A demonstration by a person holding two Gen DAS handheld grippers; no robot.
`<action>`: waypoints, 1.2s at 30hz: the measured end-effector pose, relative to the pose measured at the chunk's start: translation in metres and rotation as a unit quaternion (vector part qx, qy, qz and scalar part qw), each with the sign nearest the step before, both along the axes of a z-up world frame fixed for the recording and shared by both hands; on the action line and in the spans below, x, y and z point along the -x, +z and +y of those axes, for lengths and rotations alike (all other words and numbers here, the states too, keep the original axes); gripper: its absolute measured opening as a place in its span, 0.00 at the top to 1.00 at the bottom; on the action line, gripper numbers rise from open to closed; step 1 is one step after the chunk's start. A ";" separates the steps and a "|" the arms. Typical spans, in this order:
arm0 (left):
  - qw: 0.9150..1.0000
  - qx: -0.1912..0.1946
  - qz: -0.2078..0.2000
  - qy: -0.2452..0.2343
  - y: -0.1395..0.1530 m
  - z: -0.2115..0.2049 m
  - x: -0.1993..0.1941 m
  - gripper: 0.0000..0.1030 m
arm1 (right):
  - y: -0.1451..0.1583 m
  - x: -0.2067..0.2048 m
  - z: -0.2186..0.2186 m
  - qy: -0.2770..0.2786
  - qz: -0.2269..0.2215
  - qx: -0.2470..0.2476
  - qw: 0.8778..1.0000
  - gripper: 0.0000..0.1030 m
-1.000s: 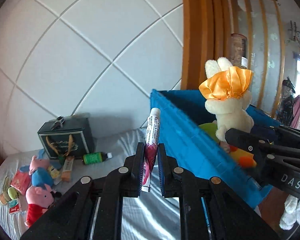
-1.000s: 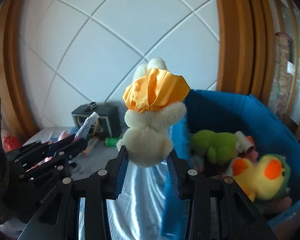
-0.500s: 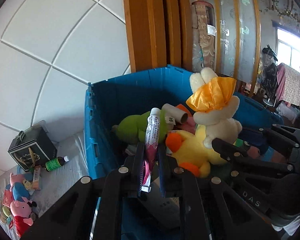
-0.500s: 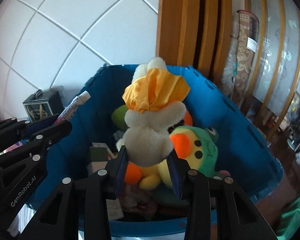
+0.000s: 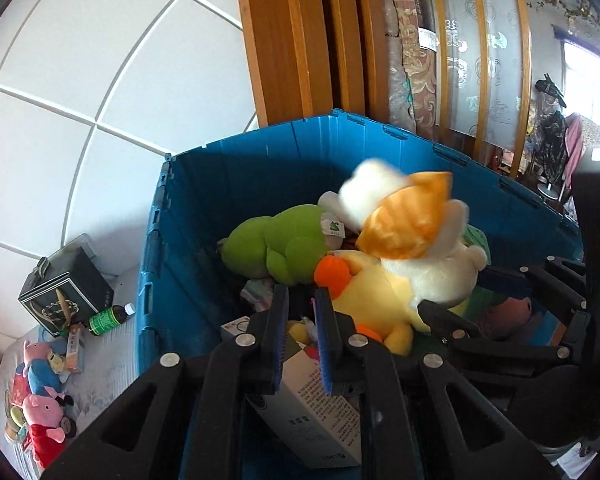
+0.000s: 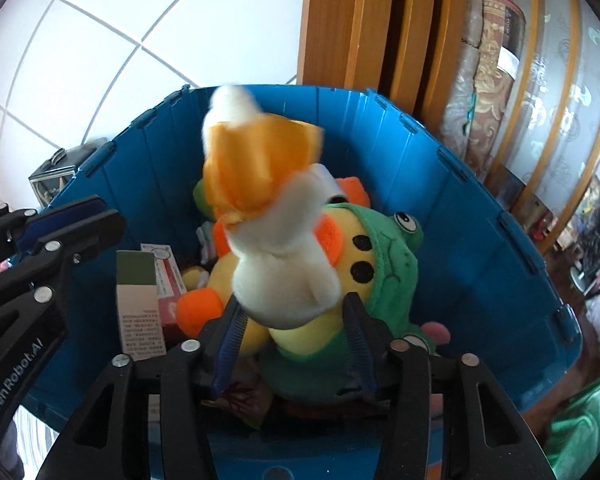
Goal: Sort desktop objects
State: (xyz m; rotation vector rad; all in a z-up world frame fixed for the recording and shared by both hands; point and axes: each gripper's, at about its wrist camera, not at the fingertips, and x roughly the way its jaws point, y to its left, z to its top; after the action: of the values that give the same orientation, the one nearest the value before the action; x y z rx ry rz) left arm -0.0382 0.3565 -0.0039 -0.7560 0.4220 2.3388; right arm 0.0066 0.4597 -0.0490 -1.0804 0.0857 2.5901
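Left gripper (image 5: 302,320): fingers parted a little, nothing is held.
Right gripper (image 6: 292,330): fingers spread; the white rabbit toy (image 6: 276,264) is seen blurred between them, above the blue bin (image 6: 480,216).
Risk: rabbit toy may be bounced off the duck toy (image 6: 364,268) and tipped over the rim.

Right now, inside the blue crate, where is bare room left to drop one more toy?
Little: the blue plastic crate is crowded with the yellow plush duck and the white cardboard box. Only its right wall side shows bare blue.
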 end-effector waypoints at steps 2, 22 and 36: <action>1.000 -0.006 0.000 0.007 0.001 -0.004 0.000 0.59 | 0.000 -0.002 0.000 -0.002 0.003 0.000 1.000 0.45; 0.989 -0.106 0.077 0.064 0.050 -0.141 -0.042 0.01 | 0.053 -0.056 -0.060 -0.021 0.100 -0.010 0.995 0.00; 0.991 -0.104 0.043 0.068 0.046 -0.242 -0.059 0.01 | 0.071 -0.089 -0.160 -0.056 0.110 -0.035 0.992 0.00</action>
State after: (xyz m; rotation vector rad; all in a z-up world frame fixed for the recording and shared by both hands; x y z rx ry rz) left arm 0.0205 0.1143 0.0420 -0.6028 0.1621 2.5004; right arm 0.0952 0.2993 0.0216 -0.7400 0.1023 2.5804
